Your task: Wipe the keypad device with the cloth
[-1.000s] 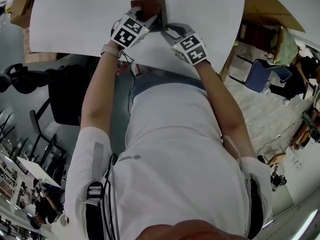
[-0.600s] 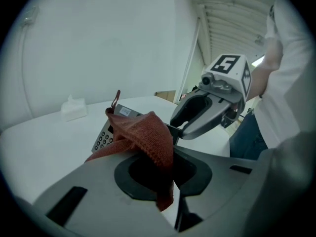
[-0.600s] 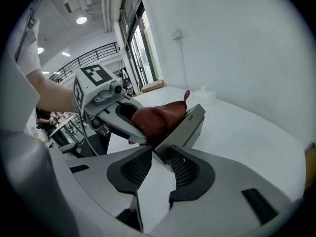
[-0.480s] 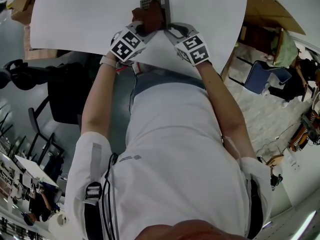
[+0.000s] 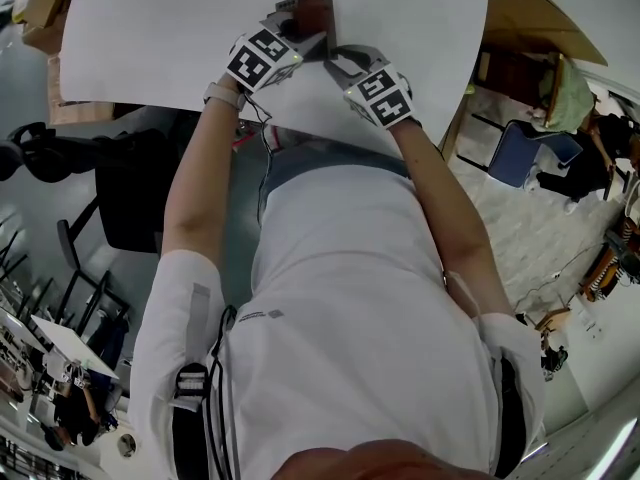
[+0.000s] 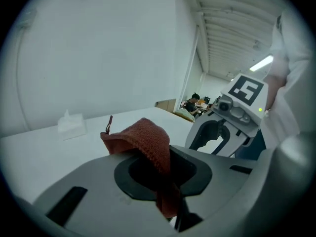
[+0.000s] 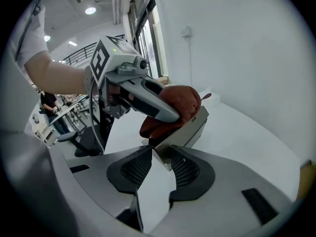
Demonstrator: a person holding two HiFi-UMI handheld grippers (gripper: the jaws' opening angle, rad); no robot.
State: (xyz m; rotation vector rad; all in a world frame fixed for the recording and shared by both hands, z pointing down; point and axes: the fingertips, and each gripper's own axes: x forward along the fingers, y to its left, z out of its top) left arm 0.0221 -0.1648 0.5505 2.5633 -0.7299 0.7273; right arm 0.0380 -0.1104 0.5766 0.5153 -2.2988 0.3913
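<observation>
A red-brown knitted cloth (image 6: pixel 143 139) is clamped in my left gripper (image 6: pixel 159 171), which is shut on it. The cloth (image 5: pixel 312 6) lies bunched on top of the grey keypad device (image 7: pixel 193 126), hiding most of its face, at the far middle of the white table (image 5: pixel 150 28). My right gripper (image 7: pixel 161 156) is shut on the device's near edge, which sits between its ribbed pads. In the head view the left gripper (image 5: pixel 300 32) reaches in from the left and the right gripper (image 5: pixel 336 60) from the near right, and they almost touch.
A white tissue pack (image 6: pixel 71 123) sits far back on the table. A black office chair (image 5: pixel 120 183) stands left of the person, below the table's near edge. Cardboard boxes (image 5: pixel 535 23) and a blue chair (image 5: pixel 520 148) are off to the right.
The left gripper drew the cloth toward the person over the device, then pushed it back to the far end. The right gripper kept its hold, barely moving.
</observation>
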